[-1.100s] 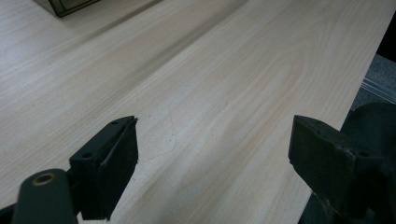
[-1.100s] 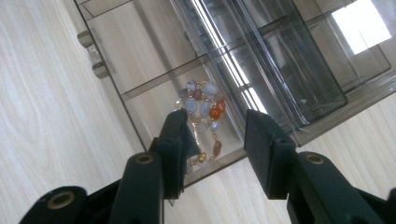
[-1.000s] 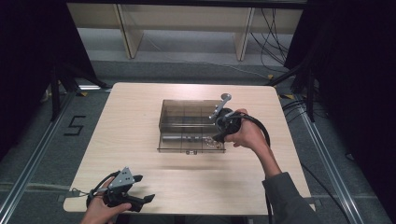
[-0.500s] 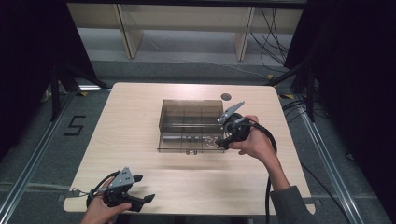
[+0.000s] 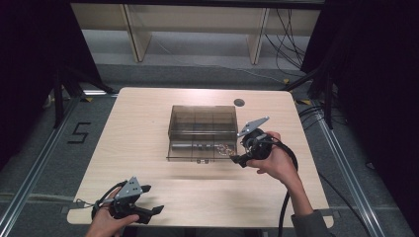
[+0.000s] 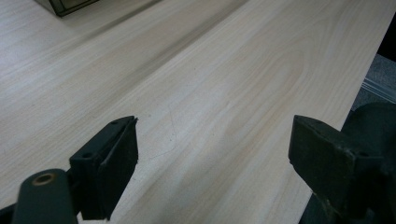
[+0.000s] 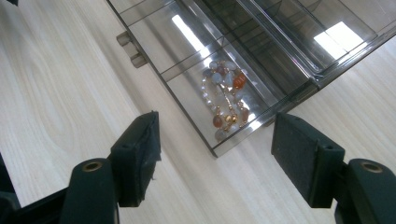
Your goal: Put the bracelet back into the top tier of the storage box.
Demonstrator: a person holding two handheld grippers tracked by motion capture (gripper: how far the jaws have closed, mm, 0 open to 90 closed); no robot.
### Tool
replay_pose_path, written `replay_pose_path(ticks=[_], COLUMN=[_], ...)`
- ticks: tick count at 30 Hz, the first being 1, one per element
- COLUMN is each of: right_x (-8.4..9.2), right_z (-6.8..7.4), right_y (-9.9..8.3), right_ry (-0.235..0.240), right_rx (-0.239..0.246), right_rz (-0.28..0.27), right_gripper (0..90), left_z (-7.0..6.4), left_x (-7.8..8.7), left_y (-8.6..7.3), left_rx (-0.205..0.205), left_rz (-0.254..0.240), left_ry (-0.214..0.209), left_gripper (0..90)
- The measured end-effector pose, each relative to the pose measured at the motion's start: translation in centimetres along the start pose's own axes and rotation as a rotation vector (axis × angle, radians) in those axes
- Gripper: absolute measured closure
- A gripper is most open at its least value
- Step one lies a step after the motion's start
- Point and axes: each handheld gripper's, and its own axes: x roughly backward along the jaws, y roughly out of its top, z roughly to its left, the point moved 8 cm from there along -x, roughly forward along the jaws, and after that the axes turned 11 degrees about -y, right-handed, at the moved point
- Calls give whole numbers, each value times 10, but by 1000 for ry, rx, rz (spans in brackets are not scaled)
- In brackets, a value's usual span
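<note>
While the left tongs (image 5: 148, 211) stay open, the open right tongs (image 5: 236, 159) have withdrawn beside the organizer (image 5: 202, 129).

Pale wooden table (image 5: 148, 128), small dark disc (image 5: 239, 102) near its far edge.

Organizer box (image 6: 70, 4) cropped at top edge; bracelet (image 5: 225, 147) beads too small to tell.
</note>
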Motion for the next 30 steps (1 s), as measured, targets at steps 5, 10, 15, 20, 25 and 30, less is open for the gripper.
replay_pose_path(ticks=[5, 10, 15, 20, 25, 30], right_x=[1, 0, 1, -1, -4, -5], right_z=[9, 10, 9, 11, 11, 10], right_y=[-7, -15, -23, -30, -33, -41], right_ry=[12, 19, 37, 35, 20, 11], right_rx=[-52, -54, -57, -61, -66, -80], right_rz=[-37, -77, -89, -85, -98, -91], right_gripper=[335, 335, 318, 300, 279, 261], left_z=[0, 0, 0, -2, -3, 1], left_x=[0, 0, 1, -1, -1, 1], left_y=[0, 0, -1, 0, 1, -1], left_rx=[0, 16, 9, 18, 15, -12], left_rz=[0, -8, 10, -11, -15, 7], left_ry=[1, 2, 11, -2, -5, 5], left_gripper=[158, 158, 158, 158, 158, 158])
